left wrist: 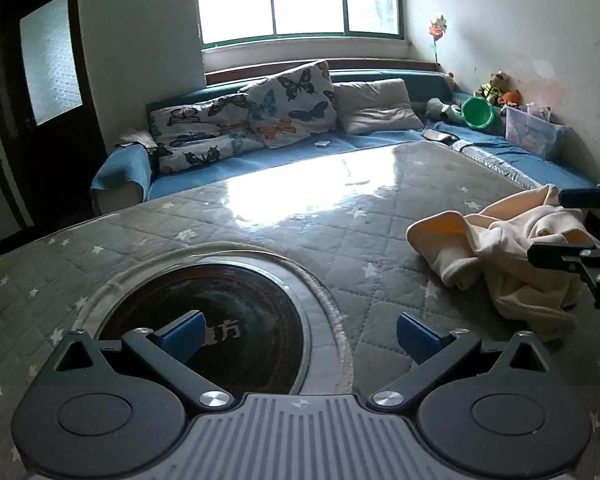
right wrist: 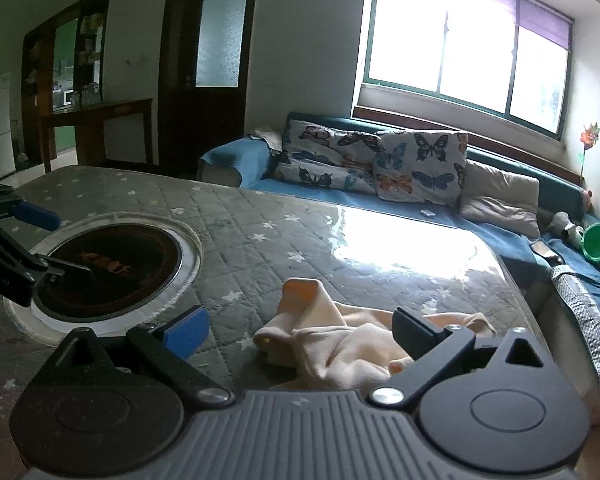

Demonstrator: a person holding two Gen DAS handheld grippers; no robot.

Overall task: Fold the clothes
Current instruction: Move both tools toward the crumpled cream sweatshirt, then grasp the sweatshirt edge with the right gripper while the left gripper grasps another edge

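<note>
Cream garment point(right wrist: 340, 344) is lying crumpled in a heap on the quilted star-print counter point(right wrist: 260, 232), near its right edge, well apart from the round dark inset point(right wrist: 112, 264) in the middle.

Right tongs point(right wrist: 296, 334) are hanging wide open just over the near side of the heap, gripping nothing; one finger is sitting above the cloth, the other over bare quilt. Left tongs point(left wrist: 298, 336) are also gaping wide, empty, hovering over the inset and nowhere near the fabric.

Judging this as pre-grasp: nothing flattened yet, no fold started.

Risks from here:
- Heap is bunched and layered, can't tell hem from sleeve. Closing on the nearest lump is likely pinching several layers, so the garment is lifting as a wad instead of opening out.
- Glossy cover over the quilt looks slick; one-sided pulling may be dragging the whole heap toward the edge and off.
- Left tongs have a long reach across; could be snagging the raised ring around the inset.
</note>
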